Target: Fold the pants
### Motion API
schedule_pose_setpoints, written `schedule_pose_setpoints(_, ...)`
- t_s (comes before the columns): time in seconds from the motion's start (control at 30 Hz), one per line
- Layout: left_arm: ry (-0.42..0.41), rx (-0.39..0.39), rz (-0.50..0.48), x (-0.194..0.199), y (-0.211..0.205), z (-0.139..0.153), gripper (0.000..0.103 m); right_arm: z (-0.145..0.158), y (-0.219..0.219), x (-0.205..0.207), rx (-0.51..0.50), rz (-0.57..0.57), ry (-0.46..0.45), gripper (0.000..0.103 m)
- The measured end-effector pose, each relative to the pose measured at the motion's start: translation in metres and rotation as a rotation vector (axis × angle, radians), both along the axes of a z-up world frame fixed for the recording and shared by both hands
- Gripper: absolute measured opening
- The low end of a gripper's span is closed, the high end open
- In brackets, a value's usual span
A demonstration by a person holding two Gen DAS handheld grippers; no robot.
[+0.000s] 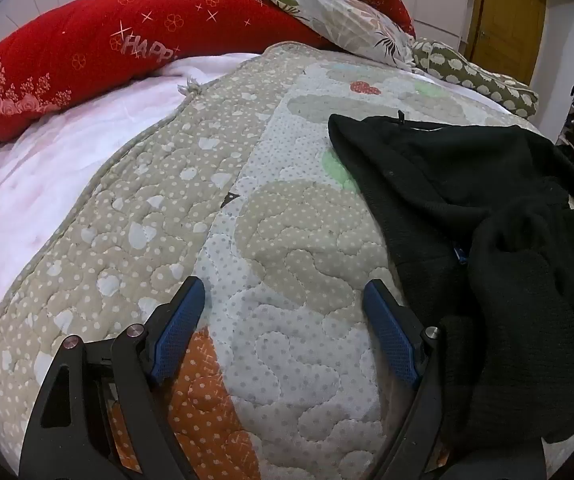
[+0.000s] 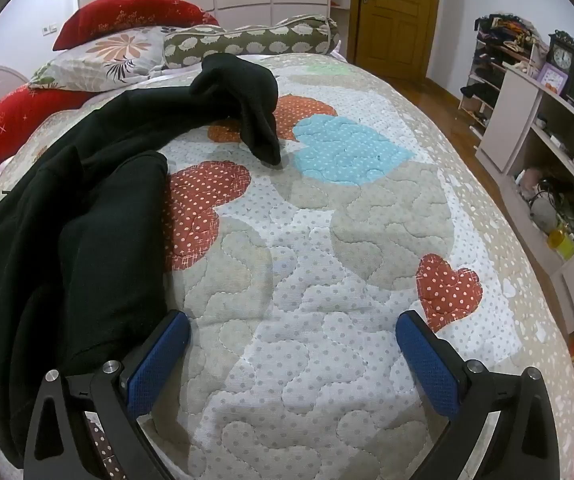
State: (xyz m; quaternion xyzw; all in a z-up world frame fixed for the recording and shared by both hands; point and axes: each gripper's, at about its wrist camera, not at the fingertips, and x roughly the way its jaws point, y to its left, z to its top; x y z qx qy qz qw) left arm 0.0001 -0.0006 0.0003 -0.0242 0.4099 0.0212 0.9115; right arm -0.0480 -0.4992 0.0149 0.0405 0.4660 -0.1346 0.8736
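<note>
Black pants [image 1: 487, 208] lie crumpled on the quilted bedspread [image 1: 287, 240], to the right in the left wrist view. My left gripper [image 1: 285, 292] hangs open over bare quilt just left of them, its right finger close to the black cloth. From the right wrist the pants [image 2: 99, 208] fill the left side, one leg end [image 2: 255, 104] stretched toward the pillows. My right gripper [image 2: 293, 328] is open above the quilt [image 2: 327, 260], with its left finger beside the pants' edge. Neither gripper has anything between its blue pads.
Red pillows [image 1: 87, 56], a floral pillow [image 2: 103, 56] and a patterned bolster [image 2: 247, 38] line the bed's head. A wooden door [image 2: 397, 16] stands beyond. Shelves and a white cabinet [image 2: 527, 120] run along the right wall, past the bed's edge and wooden floor.
</note>
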Motion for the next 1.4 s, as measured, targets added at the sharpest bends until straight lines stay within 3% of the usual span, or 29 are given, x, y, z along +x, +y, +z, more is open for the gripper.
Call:
schedule_pose_setpoints(0.2,0.023,0.015,-0.012,-0.006,-0.002,0.002,0.083,0.000,-0.001,0.000,0.004,0.000,-0.002,0.103)
schedule_pose_setpoints(0.27,0.040,0.000,-0.057,-0.009,0.001,0.007,0.082,0.000,0.000,0.000,0.004,0.000,-0.002,0.103)
schedule_pose_setpoints(0.33,0.035,-0.035,-0.042,-0.020,0.007,0.015,0.082,0.000,0.000,0.000,0.003,0.000,0.000,0.103)
schedule_pose_setpoints(0.43,-0.001,-0.047,0.023,-0.039,0.016,0.031,0.082,0.000,0.000,0.000,0.002,0.000,0.000,0.103)
schedule_pose_setpoints(0.53,-0.042,-0.003,0.039,-0.053,0.012,0.052,0.082,0.000,0.000,0.000,0.004,0.000,-0.001,0.103)
schedule_pose_setpoints(0.67,-0.097,0.057,0.014,-0.067,0.000,0.078,0.082,0.000,-0.001,0.000,0.004,0.000,-0.001,0.103)
schedule_pose_setpoints(0.83,-0.147,0.025,-0.053,-0.078,-0.022,0.103,0.082,0.000,-0.001,0.000,0.003,0.000,0.000,0.103)
schedule_pose_setpoints(1.2,-0.085,-0.018,-0.112,-0.074,-0.051,0.079,0.082,0.000,0.002,0.000,-0.001,0.001,0.004,0.103)
schedule_pose_setpoints(1.4,-0.076,-0.026,-0.118,-0.077,-0.053,0.077,0.082,0.016,-0.009,-0.020,0.101,-0.022,-0.054,0.103)
